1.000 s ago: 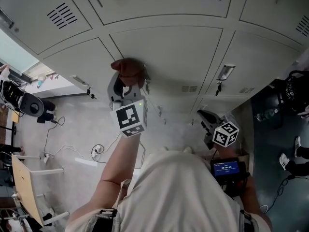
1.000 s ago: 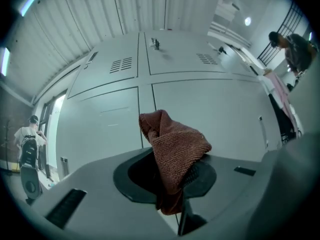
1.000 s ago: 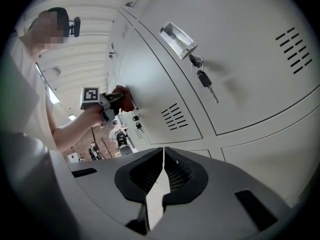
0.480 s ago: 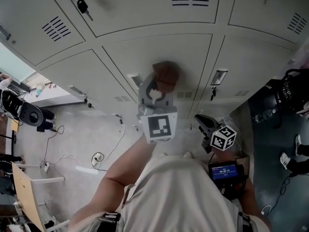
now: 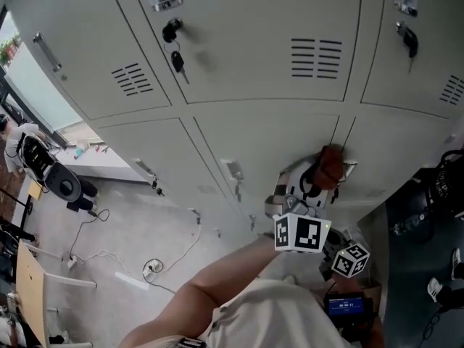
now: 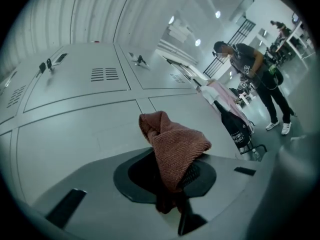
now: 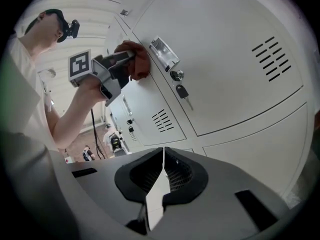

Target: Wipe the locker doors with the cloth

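Note:
A rust-brown knitted cloth point(image 5: 331, 164) is bunched in my left gripper point(image 5: 323, 177), which is shut on it. The cloth presses against a grey locker door point(image 5: 268, 151) of the lower row, close to the seam with the door to its right. In the left gripper view the cloth point(image 6: 172, 146) fills the space between the jaws point(image 6: 170, 184) and hides them. The right gripper point(image 7: 162, 170) is shut with nothing in it, held low and apart from the doors; only its marker cube point(image 5: 351, 259) shows in the head view. From there I see the left gripper point(image 7: 131, 60) and cloth point(image 7: 139, 59) beside a handle plate point(image 7: 164, 54).
Keys hang from locks on the upper doors point(image 5: 176, 58) point(image 5: 409, 40) and beside the cloth point(image 7: 182, 91). A chair point(image 5: 29, 281) and cables point(image 5: 152, 267) lie on the floor at left. A black bag point(image 5: 442, 187) sits at right. A person point(image 6: 255, 69) stands farther off.
My left gripper has swept the cloth rightward across the lower doors, from the left door to the right seam. The head view has tilted up, showing more upper lockers.

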